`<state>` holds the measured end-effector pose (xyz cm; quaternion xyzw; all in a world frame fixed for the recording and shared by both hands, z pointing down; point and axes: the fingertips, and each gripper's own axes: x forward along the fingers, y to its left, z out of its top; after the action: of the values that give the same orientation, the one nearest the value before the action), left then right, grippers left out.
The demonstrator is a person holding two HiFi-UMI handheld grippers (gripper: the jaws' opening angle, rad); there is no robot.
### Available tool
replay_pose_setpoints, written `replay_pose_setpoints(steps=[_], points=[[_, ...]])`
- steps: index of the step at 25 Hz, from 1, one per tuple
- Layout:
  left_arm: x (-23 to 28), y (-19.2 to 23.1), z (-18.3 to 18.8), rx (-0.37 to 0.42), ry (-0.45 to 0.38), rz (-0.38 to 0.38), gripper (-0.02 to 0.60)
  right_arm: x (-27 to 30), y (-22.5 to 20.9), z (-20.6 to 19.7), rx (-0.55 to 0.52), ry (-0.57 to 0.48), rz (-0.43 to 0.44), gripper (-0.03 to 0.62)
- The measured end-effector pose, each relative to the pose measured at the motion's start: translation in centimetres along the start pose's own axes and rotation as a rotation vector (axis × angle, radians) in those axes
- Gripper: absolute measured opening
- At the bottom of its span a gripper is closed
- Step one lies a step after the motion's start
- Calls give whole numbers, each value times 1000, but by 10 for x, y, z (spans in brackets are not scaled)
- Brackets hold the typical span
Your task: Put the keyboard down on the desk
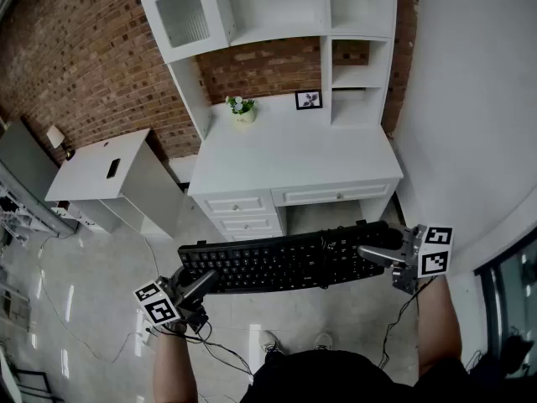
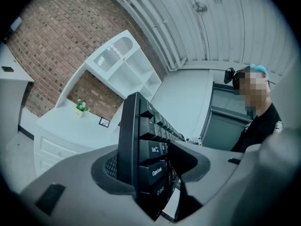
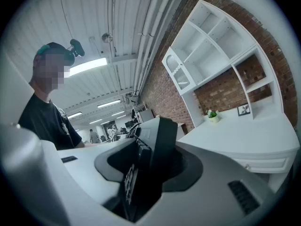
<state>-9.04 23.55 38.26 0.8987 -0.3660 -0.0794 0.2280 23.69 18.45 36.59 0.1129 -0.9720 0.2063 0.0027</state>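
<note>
The left hand-held gripper [image 1: 204, 281] and the right hand-held gripper [image 1: 375, 254] pinch the keyboard [image 1: 285, 261] ends, short of the table's [image 1: 294, 154] front edge; it probably needs carrying forward, then lowering flat.

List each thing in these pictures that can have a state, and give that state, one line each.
keyboard, held in the air in front of the desk, not yet set down.
left gripper, shut on the keyboard's left end.
right gripper, shut on the keyboard's right end.
desk drawers, closed.
potted plant, upright at the desk's back.
picture frame, upright.
</note>
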Motion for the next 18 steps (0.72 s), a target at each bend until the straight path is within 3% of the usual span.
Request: replay_pose_setpoints(steps=[18], points=[[3, 8, -5, 4, 6, -6, 258, 2, -5, -8, 8, 2, -17, 179]])
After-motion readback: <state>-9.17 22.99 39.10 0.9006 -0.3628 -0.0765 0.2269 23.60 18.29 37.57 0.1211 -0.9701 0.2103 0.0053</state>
